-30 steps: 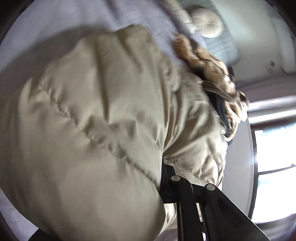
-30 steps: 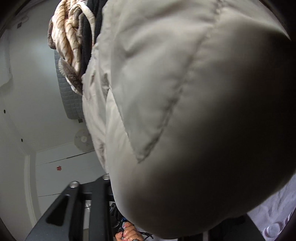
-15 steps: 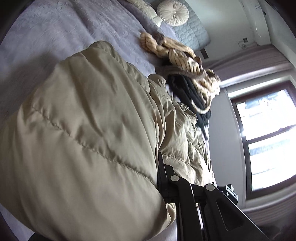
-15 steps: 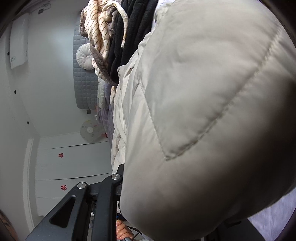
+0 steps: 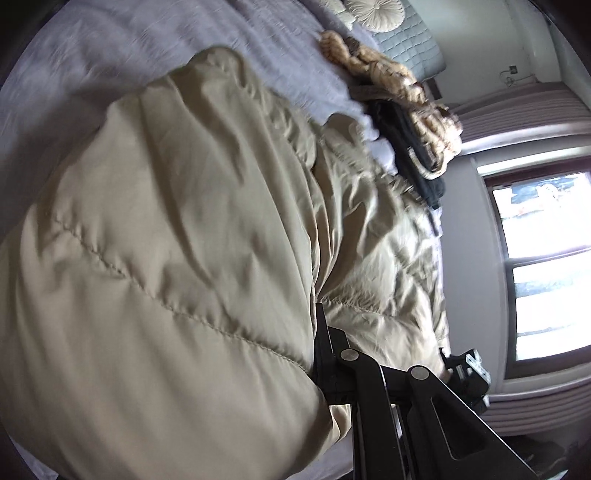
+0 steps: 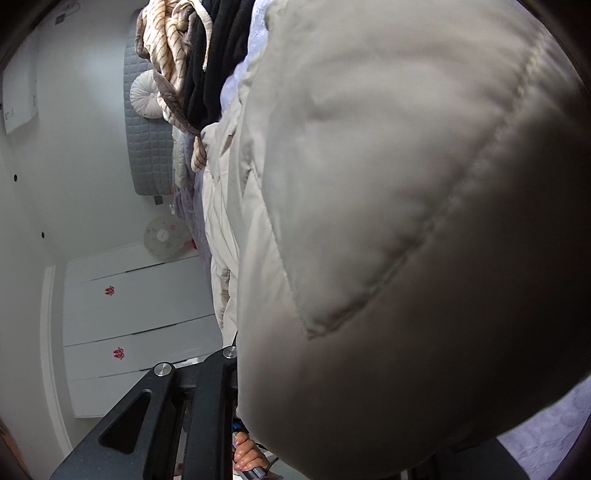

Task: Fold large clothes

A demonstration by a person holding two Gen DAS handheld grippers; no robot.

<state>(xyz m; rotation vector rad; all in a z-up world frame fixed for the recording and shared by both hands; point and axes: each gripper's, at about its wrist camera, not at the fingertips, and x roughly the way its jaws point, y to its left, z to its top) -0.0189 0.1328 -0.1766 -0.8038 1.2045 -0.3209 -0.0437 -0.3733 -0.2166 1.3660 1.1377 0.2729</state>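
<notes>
A large beige quilted puffer jacket [image 5: 177, 258] fills most of the left wrist view and lies over the lavender bed [image 5: 110, 62]. My left gripper [image 5: 321, 332] is shut on a thick fold of the jacket; only its right finger [image 5: 332, 354] shows, the other is buried in fabric. In the right wrist view the same jacket [image 6: 406, 221] bulges close to the lens. My right gripper [image 6: 236, 354] is shut on the jacket's edge; one black finger [image 6: 207, 398] shows, the other is hidden.
A pile of striped cream and black clothes [image 5: 406, 110] lies farther up the bed, also in the right wrist view [image 6: 192, 66]. A round cushion [image 5: 376, 14] and grey headboard [image 6: 147, 122] are beyond. A window [image 5: 546, 266] is on the right. White cabinets [image 6: 136, 314] stand opposite.
Both grippers have carried the held jacket fold down toward the bed. The clothes pile and headboard have shifted in both views as the cameras tilted.
</notes>
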